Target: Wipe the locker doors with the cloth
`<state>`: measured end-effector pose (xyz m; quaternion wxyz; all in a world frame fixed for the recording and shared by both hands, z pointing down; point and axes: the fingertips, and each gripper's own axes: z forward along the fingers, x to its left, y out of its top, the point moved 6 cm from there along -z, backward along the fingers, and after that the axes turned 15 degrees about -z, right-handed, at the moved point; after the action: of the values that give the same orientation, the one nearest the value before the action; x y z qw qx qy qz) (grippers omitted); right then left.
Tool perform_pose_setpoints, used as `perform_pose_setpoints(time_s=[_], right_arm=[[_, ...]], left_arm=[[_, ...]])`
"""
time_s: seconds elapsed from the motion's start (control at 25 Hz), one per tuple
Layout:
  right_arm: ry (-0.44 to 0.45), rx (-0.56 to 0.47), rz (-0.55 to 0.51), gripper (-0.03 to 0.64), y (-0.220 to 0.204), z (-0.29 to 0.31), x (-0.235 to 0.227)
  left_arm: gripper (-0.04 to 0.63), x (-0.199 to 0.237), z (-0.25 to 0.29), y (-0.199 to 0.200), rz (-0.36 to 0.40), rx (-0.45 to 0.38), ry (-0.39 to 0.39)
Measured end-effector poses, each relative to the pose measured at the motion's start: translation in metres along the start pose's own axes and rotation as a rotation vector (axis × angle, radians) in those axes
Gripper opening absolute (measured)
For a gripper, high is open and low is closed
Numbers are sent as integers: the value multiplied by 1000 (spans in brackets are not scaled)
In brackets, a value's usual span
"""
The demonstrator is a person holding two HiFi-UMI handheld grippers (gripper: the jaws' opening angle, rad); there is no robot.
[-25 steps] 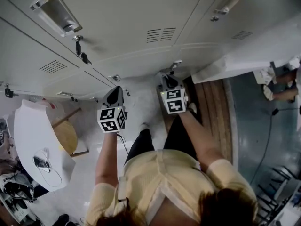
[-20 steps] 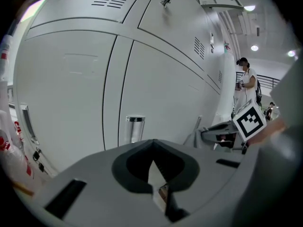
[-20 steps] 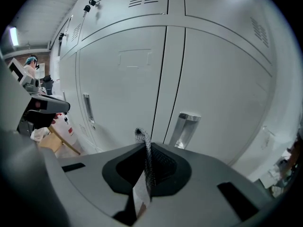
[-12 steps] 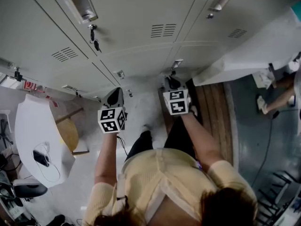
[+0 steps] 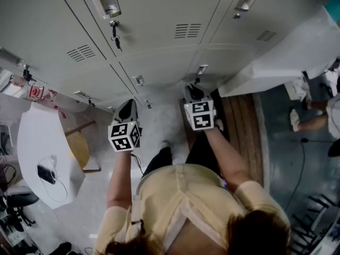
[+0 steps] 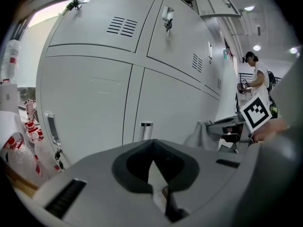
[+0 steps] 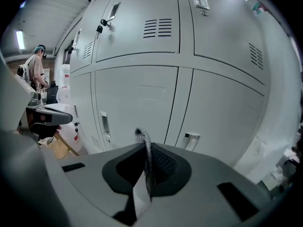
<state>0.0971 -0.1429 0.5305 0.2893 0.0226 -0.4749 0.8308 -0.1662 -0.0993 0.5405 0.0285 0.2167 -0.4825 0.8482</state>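
Grey locker doors (image 5: 159, 15) fill the wall ahead of me and show close up in both gripper views (image 6: 90, 108) (image 7: 137, 93). My right gripper (image 5: 192, 92) is held low in front of the lower doors, a short way off them. Its jaws (image 7: 144, 160) are shut on a dark grey knit cloth (image 7: 142, 138), and a strip of it sticks up between them. My left gripper (image 5: 127, 110) hangs beside it on the left, also short of the doors. Its jaws (image 6: 152, 162) are shut with nothing in them.
A white round table (image 5: 37, 142) with a phone and cable stands at the left, and a wooden stool (image 5: 74, 150) is beside it. A white counter (image 5: 281, 57) juts out at the right. Keys (image 5: 114, 28) hang from an upper locker. Another person (image 5: 329, 110) stands far right.
The head view has swung, so the lockers and table slide down and right in frame. Both grippers keep almost the same place and stay shut. The person at the far right has shifted.
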Motion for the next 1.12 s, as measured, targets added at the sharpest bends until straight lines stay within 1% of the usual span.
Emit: perform_pose_setpoints(time_s=[0.36,0.56,0.84,1.12], right_arm=[[10,-37,28,15,13,-19,14],[7,-64,21,15,14,-26,20],[0,-95,51,15,20,-45,25],[-3,-97,74,15,22,-59,28]], left_arm=[[2,7,-23,5,-30,-25,16],[2,7,-36,8,-22,-30,20],[2,6,-52,12,-36,-43,27],[2,1,-64,19,-46,-50,25]])
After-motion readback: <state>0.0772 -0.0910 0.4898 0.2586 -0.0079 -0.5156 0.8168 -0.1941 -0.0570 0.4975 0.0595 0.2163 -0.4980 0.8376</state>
